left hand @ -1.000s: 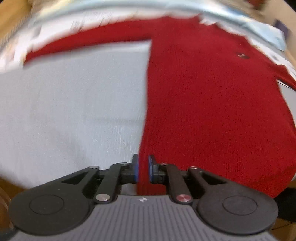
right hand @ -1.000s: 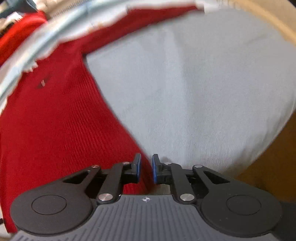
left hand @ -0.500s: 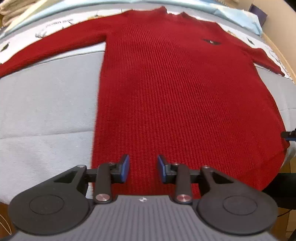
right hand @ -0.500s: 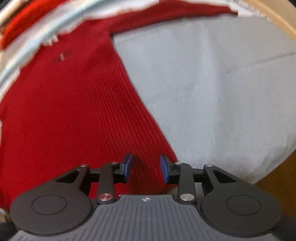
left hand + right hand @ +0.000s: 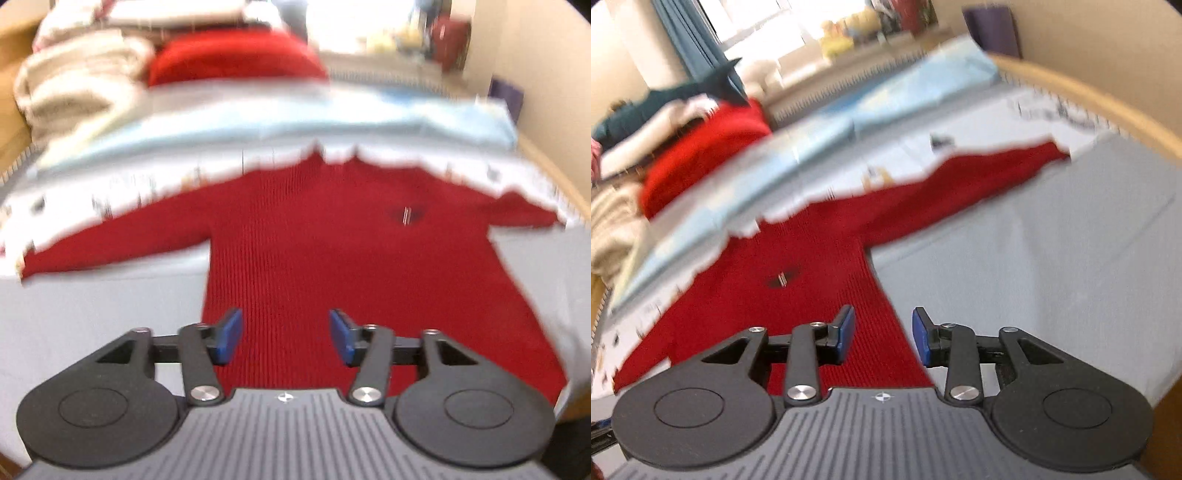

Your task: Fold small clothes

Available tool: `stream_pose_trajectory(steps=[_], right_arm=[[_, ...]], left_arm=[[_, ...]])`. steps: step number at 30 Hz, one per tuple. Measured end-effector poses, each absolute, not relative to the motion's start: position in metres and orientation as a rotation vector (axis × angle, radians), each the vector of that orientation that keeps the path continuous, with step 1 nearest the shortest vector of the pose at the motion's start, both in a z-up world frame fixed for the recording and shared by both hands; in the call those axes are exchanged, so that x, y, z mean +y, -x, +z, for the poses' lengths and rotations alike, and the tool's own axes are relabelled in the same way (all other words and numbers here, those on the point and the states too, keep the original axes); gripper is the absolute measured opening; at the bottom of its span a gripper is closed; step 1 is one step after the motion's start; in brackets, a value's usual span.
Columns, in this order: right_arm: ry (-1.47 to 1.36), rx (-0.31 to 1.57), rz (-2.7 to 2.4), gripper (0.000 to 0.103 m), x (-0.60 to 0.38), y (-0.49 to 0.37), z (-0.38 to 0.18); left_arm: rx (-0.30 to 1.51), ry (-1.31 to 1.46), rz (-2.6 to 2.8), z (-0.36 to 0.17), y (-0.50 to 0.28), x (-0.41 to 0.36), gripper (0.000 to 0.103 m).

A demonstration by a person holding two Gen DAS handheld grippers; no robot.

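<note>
Left wrist view
- Garment: red knit sweater (image 5: 332,266) lies flat, front up, on the grey sheet (image 5: 92,314); sleeves spread left and right, neck at the far end, hem near.
- Beyond: pale blue blanket (image 5: 332,125), then a heap of clothes (image 5: 110,74) (blurred) at the far left.
- Risk: neither sleeve is folded in yet; a grab at one loose knit layer could drag the whole body askew and rumple it.
- Claw: left gripper (image 5: 285,338) hangs above the near hem, jaws opening and about half apart, nothing between them, touching nothing.

Right wrist view
- Garment: same sweater, its right side edge running just under the claw; the right sleeve (image 5: 979,177) stretches far right toward the wooden bed rim (image 5: 1108,107).
- Risk: that long sleeve lies near the rim and could slip off if pulled outward.
- Claw: right gripper (image 5: 882,334) is released, jaws opening, roughly half wide, empty, clear of the cloth.
</note>
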State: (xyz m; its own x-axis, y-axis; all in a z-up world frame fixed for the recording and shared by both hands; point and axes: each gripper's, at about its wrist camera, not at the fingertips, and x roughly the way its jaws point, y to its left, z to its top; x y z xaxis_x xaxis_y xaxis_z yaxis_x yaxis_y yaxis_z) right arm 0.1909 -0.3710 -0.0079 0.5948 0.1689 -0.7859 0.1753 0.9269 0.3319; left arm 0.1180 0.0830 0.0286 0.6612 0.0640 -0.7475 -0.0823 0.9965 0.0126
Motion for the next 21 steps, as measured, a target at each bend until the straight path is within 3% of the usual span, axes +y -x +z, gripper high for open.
stream_pose_trajectory(steps=[2,7,16,17,19,21], right_arm=[[-0.349,0.9,0.015,0.046,-0.376,-0.201,0.007],[-0.265,0.854,0.031,0.046,-0.392,-0.206,0.014],[-0.393,0.872,-0.182,0.046,-0.431,-0.214,-0.031],[-0.387,0.867,-0.195,0.044,-0.433,-0.217,-0.031],[-0.384,0.854,-0.215,0.029,-0.437,-0.223,-0.032],[-0.417,0.842,-0.231,0.005,-0.443,-0.229,-0.033]], left_arm=[[0.756,0.003,0.086,0.054,-0.118,0.079,0.059],[0.619,0.003,0.069,0.083,-0.116,0.051,0.06],[0.752,-0.004,0.046,0.03,-0.225,0.037,0.062],[0.768,-0.008,0.048,0.026,-0.239,0.039,0.062],[0.779,0.016,0.054,0.02,-0.26,0.046,0.062],[0.769,0.063,0.058,0.011,-0.269,0.055,0.062]])
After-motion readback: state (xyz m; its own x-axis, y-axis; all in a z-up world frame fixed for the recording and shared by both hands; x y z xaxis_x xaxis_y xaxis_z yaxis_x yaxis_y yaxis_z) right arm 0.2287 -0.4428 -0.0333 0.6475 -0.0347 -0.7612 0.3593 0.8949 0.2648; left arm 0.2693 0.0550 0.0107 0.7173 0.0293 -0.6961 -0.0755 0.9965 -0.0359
